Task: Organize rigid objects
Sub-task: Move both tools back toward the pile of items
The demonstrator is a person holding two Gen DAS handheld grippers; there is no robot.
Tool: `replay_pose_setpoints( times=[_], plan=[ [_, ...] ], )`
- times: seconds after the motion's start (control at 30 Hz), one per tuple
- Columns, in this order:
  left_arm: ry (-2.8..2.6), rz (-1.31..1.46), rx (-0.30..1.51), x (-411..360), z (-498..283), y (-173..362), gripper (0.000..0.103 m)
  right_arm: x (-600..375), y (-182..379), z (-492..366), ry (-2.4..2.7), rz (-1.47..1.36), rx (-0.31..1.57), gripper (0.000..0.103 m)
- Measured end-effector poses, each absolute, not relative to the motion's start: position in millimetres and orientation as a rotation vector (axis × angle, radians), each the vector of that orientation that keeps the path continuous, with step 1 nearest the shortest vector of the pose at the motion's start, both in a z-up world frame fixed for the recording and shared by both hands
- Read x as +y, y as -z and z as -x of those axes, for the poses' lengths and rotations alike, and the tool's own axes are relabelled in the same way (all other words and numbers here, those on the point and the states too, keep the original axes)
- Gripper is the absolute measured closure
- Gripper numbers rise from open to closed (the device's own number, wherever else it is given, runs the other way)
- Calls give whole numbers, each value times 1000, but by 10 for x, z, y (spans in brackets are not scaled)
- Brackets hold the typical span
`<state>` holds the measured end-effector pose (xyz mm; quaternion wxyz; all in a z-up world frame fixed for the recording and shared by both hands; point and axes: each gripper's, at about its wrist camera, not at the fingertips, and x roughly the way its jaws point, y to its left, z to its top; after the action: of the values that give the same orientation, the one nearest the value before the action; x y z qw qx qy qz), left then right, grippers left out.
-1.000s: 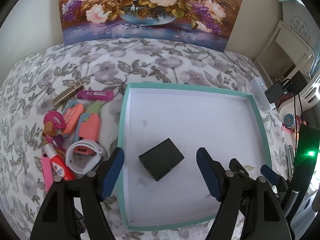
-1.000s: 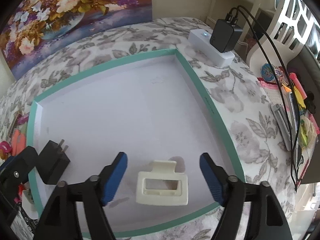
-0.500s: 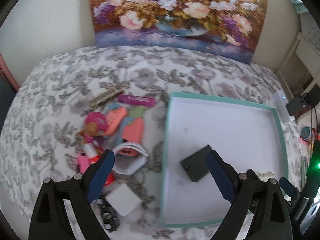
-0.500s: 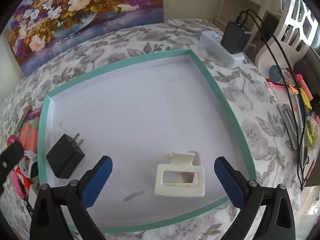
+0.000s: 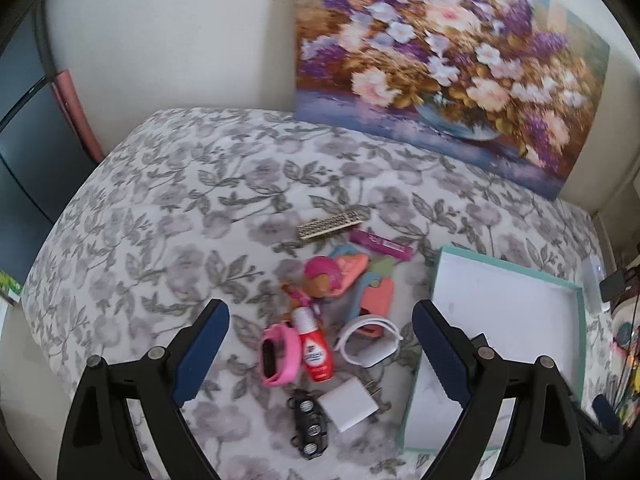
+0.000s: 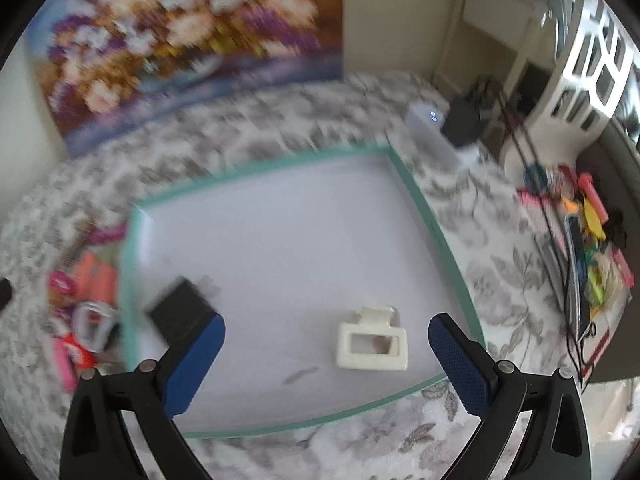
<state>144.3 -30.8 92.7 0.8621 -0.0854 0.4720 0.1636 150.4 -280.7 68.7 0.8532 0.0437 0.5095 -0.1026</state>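
Both grippers empty, jaws wide: left gripper (image 5: 320, 344) hangs over the loose pile on the floral cloth, right gripper (image 6: 326, 354) over the teal-rimmed tray (image 6: 436, 240). Tray holds a cream hair clip (image 6: 372, 346) and a black charger (image 6: 180, 312). Nearest pick looks like the red-capped bottle (image 5: 314, 350): light, stiff, probably slick plastic, rolls easily. Grip across the body mid-length, not the cap. White charger (image 5: 350, 404) beside it: grab the flat sides, avoid the prongs.
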Motion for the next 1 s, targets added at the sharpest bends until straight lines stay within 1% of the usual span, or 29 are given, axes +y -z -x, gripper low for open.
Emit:
replay_pose_setpoints(
  times=[0.17, 0.27, 0.43, 0.63, 0.8, 1.0],
  plan=[
    [-352, 208, 967, -72, -1223, -1074, 10, -2489, -1030, -1414, 149, -71, 998, 0],
    [-368, 221, 962, 66, -1093, -1073, 10, -2296, -1040, -1364, 114, -66, 1001, 0],
    [-381, 255, 974, 273, -939, -934, 10, -1999, -825, -1327, 31, -31, 1052, 0],
    [-388, 301, 1084, 438, -964, -538, 10, -1771, -476, -1300, -27, 3, 1138, 0],
    [-380, 334, 1168, 476, -1004, -242, 10, -1637, -313, -1277, -82, 8, 1188, 0],
    [-410, 373, 1190, 558, -969, -156, 10, -1463, -186, -1252, -136, 45, 1222, 0]
  ],
)
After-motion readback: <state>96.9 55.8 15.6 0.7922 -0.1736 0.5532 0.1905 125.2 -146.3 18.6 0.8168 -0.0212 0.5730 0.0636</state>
